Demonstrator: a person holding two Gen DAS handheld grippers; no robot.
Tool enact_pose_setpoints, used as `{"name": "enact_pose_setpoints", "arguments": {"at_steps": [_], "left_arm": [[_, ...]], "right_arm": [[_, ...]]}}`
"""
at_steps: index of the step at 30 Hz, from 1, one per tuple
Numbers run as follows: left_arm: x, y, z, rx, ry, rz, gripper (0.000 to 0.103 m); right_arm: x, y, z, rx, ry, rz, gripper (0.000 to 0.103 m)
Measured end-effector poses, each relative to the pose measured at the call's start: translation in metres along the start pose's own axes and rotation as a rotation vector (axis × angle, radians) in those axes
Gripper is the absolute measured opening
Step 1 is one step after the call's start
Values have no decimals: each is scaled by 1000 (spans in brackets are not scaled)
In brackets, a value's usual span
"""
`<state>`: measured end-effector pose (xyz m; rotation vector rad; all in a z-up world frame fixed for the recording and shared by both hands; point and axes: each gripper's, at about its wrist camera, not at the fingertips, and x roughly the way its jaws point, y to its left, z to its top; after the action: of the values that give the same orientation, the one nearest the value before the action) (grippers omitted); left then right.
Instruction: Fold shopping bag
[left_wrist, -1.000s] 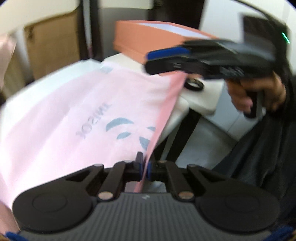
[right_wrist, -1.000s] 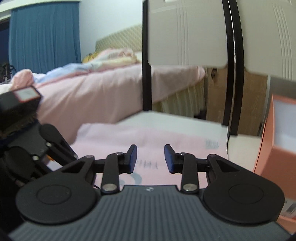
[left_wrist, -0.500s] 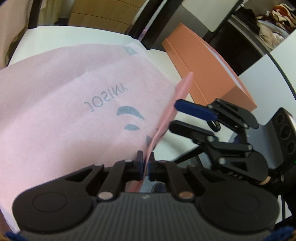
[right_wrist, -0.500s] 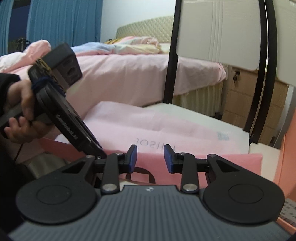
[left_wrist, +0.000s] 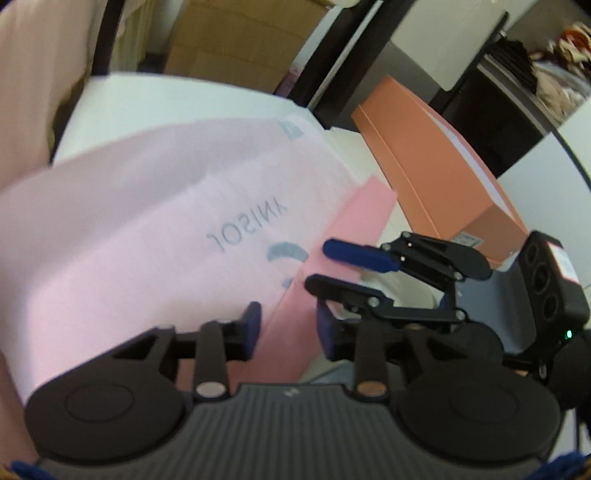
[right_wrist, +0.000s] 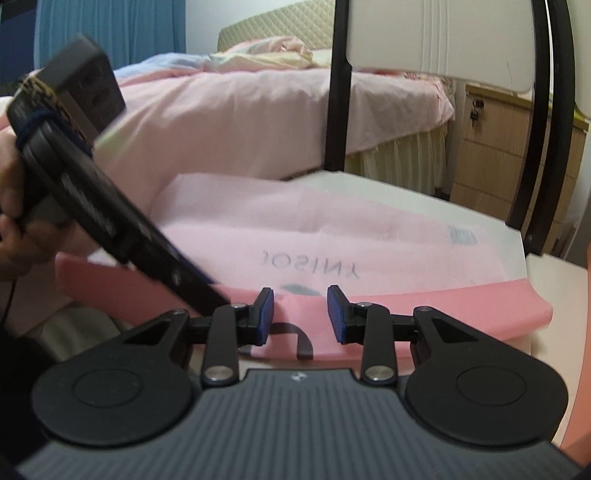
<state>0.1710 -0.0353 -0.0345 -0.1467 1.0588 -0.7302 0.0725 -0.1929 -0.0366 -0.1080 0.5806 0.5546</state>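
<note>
White surface (left_wrist: 155, 107) in a bedroom: bed with pink sheet (right_wrist: 258, 122) behind, wooden drawer unit (right_wrist: 513, 147) to its right, blue curtain (right_wrist: 110, 33) far left. Orange box (left_wrist: 436, 173) sits at the surface's far right. Pale pink shopping bag (left_wrist: 140, 229) lies flat on the surface, darker pink handle strip (right_wrist: 424, 306) along its near edge; print reads mirrored, roughly "JOSINY". Left gripper (left_wrist: 287, 326) fingers opening, strip between them, unpressed. Right gripper (right_wrist: 301, 314) fingers apart over the strip, gripping nothing.

A pale pink shopping bag (left_wrist: 155, 229) lies flat on the table, its darker pink edge strip raised.
</note>
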Motion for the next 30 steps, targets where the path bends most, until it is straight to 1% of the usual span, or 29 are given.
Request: {"name": "enact_pose_setpoints", "arguments": {"at_steps": [3,4,5,8,11,15,17,20,22,23,25,27,28,29,30], "left_arm": [[1,-9,-3,58,10,41,34],[1,-11,-3,56,13,53,25],[1,-10,-4,47,18,55,14],[-1,-8,-5,38,21,51,11],[-2,-9,-6,54,20,70,7],[-2,-15,-8,87,14,92,7],[-1,-18,-8,108,13,105,7],[-1,-23,-10,141,10,125,8],[-2,-30,-12,190,-2,150,10],[-4,-34,-13,223,-15,158,14],[-10,-42,-15,287,-51,151,22],[-19,-56,-20,391,-98,150,26],[-22,-65,-24,457,-114,149,31],[-24,-74,-30,524,-121,140,36],[-25,-83,-35,585,-119,129,37]], "right_arm": [[2,-6,-1,32,15,-7,35],[0,-10,0,54,13,-6,35],[-1,-13,2,76,7,-7,35],[-4,-19,9,122,-23,-9,36],[-1,-14,11,93,-19,-21,36],[-10,-10,15,82,-43,8,36],[-9,-8,13,71,-24,10,36],[0,-5,7,37,43,-9,36],[2,-6,4,29,65,-9,35],[1,-7,4,29,66,-10,35],[-1,-8,2,32,69,-12,35],[-5,-11,-1,41,68,-6,35],[-7,-12,-2,46,69,-3,35],[-10,-13,-3,54,71,-2,35],[-12,-14,-5,60,72,0,35]]}}
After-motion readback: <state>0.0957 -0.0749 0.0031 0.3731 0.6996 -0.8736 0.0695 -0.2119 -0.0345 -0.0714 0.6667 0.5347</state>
